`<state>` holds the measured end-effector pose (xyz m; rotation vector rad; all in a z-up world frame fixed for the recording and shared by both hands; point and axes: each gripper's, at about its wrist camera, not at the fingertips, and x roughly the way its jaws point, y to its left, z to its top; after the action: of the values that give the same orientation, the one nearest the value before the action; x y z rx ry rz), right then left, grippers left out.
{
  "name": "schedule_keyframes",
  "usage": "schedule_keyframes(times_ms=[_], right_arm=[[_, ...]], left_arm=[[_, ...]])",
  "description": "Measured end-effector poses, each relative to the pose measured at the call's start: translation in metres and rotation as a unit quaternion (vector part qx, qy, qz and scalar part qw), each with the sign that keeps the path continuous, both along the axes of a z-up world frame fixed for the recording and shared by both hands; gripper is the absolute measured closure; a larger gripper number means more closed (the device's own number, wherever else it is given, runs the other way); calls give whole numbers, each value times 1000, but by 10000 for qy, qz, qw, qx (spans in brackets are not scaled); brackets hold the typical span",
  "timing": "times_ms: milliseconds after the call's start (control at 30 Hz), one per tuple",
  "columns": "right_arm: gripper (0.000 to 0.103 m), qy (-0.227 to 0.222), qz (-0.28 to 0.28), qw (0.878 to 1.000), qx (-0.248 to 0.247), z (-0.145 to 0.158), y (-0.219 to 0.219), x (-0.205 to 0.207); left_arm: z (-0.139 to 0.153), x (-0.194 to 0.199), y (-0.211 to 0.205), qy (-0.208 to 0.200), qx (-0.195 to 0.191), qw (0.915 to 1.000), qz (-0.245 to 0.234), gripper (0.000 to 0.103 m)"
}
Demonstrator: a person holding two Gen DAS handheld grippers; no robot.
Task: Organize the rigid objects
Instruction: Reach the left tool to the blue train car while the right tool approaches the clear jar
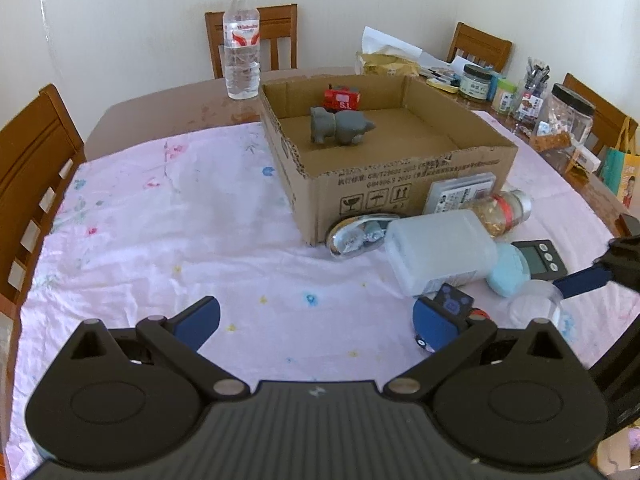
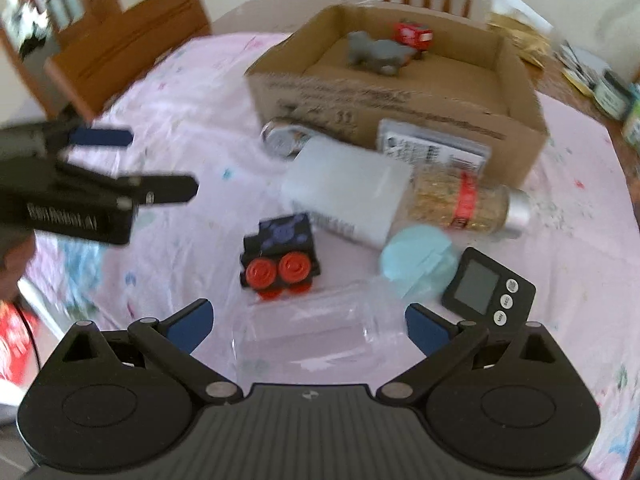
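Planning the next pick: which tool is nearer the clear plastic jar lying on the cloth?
Right. The right tool is open astride the clear plastic jar; the left tool hangs open to the jar's left.

soft, even daylight; left wrist view sharp, right wrist view motion-blurred; both bend strongly at dark fisheye corners.

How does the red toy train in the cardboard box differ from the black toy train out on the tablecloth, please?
The red toy train sits inside the cardboard box, beside a grey animal figure; the black toy train lies outside on the tablecloth, near the clear jar. The red one has a white label; the black one has purple markings and red wheels. Both are small blocky toy trains.
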<state>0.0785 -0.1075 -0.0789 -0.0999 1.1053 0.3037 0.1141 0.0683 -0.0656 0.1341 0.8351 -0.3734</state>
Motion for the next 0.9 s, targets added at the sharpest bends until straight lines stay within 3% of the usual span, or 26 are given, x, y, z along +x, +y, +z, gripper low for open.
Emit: schedule_keyframes(times_ms=[233, 433, 633, 900], right_arm=[[0, -140, 183, 9985, -495, -10, 2, -4], [0, -155, 255, 9989, -357, -11, -10, -9], [0, -211, 422, 9980, -421, -15, -10, -10], [0, -211, 681, 9964, -452, -16, -9, -10]], left_arm=[[-1, 1, -18, 79, -36, 9999, -90, 1], [-11, 12, -53, 311, -180, 9991, -231, 1], [-34, 23, -80, 529, -98, 9985, -49, 1], [-41, 6, -66, 724, 155, 9969, 262, 1]])
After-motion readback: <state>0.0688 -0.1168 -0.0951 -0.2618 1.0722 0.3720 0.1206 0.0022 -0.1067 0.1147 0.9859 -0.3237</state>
